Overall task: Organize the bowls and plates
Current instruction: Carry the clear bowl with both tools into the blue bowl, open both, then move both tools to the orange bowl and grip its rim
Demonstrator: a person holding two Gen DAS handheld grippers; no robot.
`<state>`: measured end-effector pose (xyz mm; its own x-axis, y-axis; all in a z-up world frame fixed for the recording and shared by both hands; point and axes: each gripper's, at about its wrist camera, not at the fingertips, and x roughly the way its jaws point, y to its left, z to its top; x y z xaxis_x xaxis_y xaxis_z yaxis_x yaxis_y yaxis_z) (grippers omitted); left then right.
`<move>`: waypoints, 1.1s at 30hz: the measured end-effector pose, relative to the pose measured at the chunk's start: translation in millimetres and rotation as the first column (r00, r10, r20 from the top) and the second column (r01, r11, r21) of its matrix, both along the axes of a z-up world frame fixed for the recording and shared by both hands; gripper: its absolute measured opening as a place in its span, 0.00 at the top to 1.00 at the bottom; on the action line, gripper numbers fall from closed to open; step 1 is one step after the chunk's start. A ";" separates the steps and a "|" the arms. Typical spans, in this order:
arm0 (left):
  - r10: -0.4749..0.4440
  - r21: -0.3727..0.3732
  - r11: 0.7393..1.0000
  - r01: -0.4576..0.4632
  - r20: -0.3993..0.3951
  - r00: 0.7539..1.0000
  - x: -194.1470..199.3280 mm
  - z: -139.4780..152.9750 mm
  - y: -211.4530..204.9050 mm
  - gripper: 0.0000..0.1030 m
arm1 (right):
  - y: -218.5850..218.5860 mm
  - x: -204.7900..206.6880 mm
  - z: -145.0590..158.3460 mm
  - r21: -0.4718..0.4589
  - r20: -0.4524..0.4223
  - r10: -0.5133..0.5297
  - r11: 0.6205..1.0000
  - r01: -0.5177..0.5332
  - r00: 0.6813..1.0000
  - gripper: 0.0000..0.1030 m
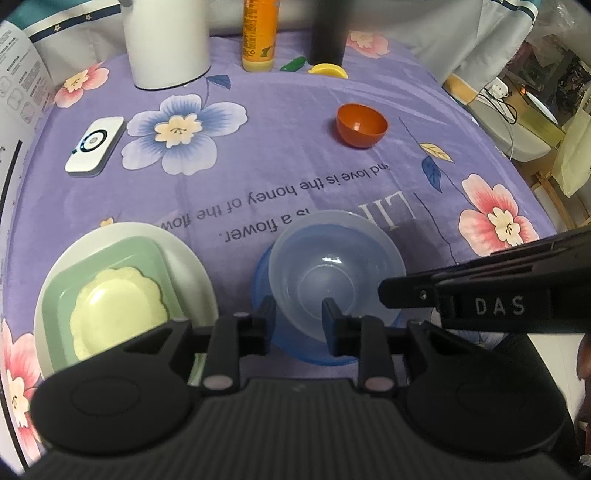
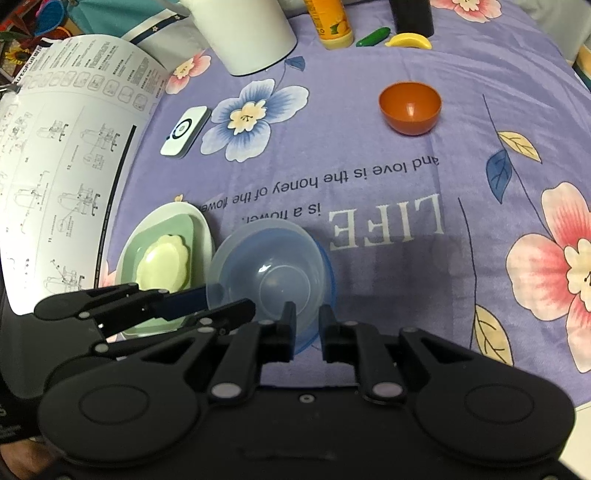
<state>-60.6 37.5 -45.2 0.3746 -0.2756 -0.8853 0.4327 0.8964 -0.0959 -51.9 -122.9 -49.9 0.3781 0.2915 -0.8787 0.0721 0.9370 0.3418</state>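
A clear plastic bowl (image 1: 334, 264) sits nested in a blue bowl (image 1: 264, 280) on the purple flowered cloth; both also show in the right wrist view (image 2: 269, 266). My left gripper (image 1: 298, 319) is open, its fingers either side of the clear bowl's near rim. My right gripper (image 2: 306, 326) is open at the same bowls' near right rim. A small orange bowl (image 1: 361, 124) stands farther back. At left a pale yellow scalloped dish (image 1: 116, 308) lies in a green square plate (image 1: 122, 254) on a white plate (image 1: 184, 254).
A white cylinder (image 1: 168, 40), an orange bottle (image 1: 258, 35), a dark cylinder (image 1: 328, 31), a green toy (image 1: 293, 64) and a yellow toy (image 1: 328, 70) stand at the back. A white device (image 1: 95, 144) lies left. A printed sheet (image 2: 55, 155) lies along the left edge.
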 end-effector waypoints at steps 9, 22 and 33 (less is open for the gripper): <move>0.055 0.015 0.998 -0.057 0.079 0.995 -0.8 14.8 13.4 0.14 | -9.3 -0.8 6.6 0.000 0.035 -0.039 0.999 0.039 0.999 0.30; 0.215 -0.059 0.976 -0.212 0.057 0.975 12.5 15.4 58.8 0.00 | -32.3 -2.1 3.5 -0.029 0.025 -0.149 0.988 0.149 0.989 0.00; 0.141 -0.043 0.989 -0.139 0.052 0.989 21.4 10.6 29.5 0.00 | -48.2 -2.1 -0.4 -0.053 0.025 -0.198 0.979 0.199 0.980 0.00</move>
<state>-39.2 66.9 -34.7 0.4597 -0.2511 -0.8518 0.3085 0.9446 -0.1120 -54.0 -171.2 -50.3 0.4406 0.1607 -0.8832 0.2524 0.9220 0.2936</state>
